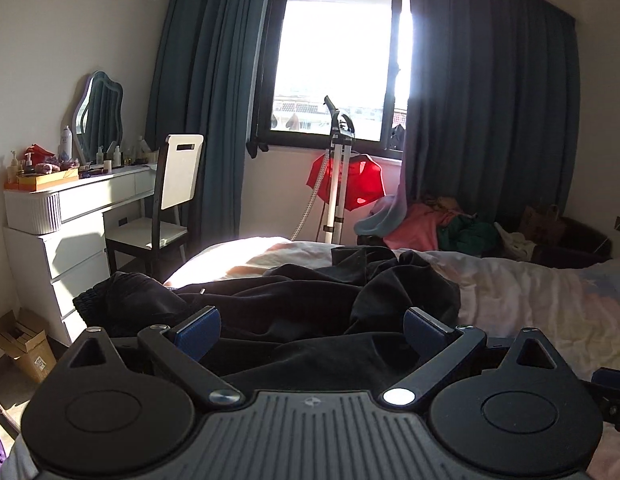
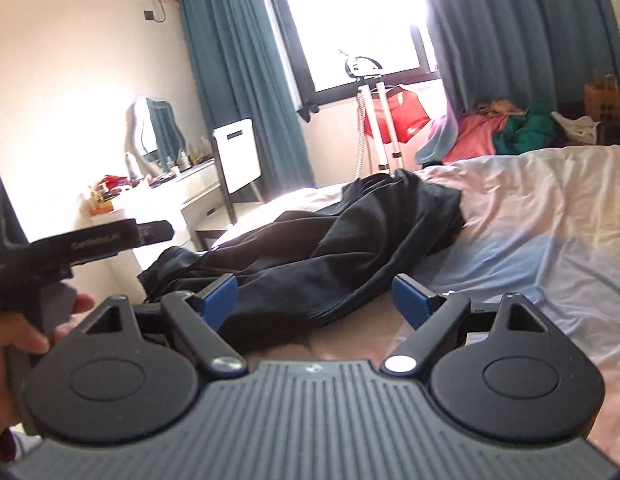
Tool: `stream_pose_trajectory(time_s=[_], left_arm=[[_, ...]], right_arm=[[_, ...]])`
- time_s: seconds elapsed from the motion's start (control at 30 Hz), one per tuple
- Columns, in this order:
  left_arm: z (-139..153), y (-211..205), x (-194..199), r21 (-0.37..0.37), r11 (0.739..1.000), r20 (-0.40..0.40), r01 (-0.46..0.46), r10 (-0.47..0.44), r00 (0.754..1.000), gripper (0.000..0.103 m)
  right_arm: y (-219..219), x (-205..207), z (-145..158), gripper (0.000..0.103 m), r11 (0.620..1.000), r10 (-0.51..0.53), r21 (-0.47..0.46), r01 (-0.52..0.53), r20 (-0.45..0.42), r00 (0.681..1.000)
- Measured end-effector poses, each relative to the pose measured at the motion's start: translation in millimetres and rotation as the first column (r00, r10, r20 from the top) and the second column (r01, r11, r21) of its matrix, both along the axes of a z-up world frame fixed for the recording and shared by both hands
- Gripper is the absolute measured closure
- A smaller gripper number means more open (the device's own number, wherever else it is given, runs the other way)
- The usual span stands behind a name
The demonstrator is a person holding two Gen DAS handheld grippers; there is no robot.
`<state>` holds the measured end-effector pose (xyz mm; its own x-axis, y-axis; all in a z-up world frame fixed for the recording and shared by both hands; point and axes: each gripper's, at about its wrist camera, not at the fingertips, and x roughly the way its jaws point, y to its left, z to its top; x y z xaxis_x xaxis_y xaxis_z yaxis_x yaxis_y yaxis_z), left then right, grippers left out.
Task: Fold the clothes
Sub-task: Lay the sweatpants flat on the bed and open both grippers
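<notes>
Crumpled black soft-fabric garment (image 1: 302,300) lies in a heap on the pale wrinkled bed sheet (image 1: 529,300), toward the bed's left side, part of it running off toward the near left corner

Your left tongs (image 1: 311,330) stand wide, blue pads either side of the cloth, nothing gripped; the heap sits directly under and ahead of them

Your right tongs (image 2: 313,298) also stand wide and empty, hovering at the garment's near hem (image 2: 341,308), where the dark edge meets the sheet

Handling, as a judgement: light, limp, no stiffness at all; it will sag and drag, and layers may come up together if you bite into the mound. Looks matte rather than slick, so the pads should hold

Take it by an edge, not the bulk: the near hem for the right, a ribbed-looking band (image 1: 94,300) at far left for the left, though whether that is a cuff or waistband you cannot tell from here
</notes>
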<state>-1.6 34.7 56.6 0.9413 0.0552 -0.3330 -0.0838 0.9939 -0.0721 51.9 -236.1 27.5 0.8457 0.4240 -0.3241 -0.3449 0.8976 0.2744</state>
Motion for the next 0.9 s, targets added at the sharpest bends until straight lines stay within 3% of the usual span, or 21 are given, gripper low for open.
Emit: stream_pose_trajectory(time_s=[0.17, 0.23, 0.33, 0.5, 0.67, 0.9], left_arm=[[-28, -20, -14, 0.021, 0.999, 0.019, 0.040, -0.040, 0.999, 0.004], [-40, -22, -17, 0.037, 0.998, 0.021, 0.046, -0.047, 0.999, 0.004], [-53, -19, -18, 0.039, 0.998, 0.001, 0.053, -0.053, 0.999, 0.004], [-67, -3, -14, 0.036, 0.997, -0.007, 0.073, -0.073, 0.997, 0.004], [-82, -5, 1, 0.039, 0.996, -0.021, 0.078, -0.078, 0.997, 0.006], [-101, -42, 52, 0.132, 0.972, -0.055, 0.192, -0.187, 0.981, 0.007]], right_arm=[[-31, -3, -25, 0.016, 0.993, -0.105, -0.044, 0.107, 0.052, 0.993], [-37, -1, -36, 0.016, 0.987, -0.153, -0.040, 0.154, 0.031, 0.988], [-42, 2, -40, 0.016, 0.986, -0.167, -0.005, 0.167, 0.023, 0.986], [-41, 0, -36, 0.017, 0.979, -0.199, -0.050, 0.200, 0.029, 0.980], [-48, 0, -38, 0.017, 0.973, -0.231, -0.036, 0.230, -0.031, 0.972], [-59, -3, -33, 0.017, 0.969, -0.247, -0.033, 0.246, -0.029, 0.969]])
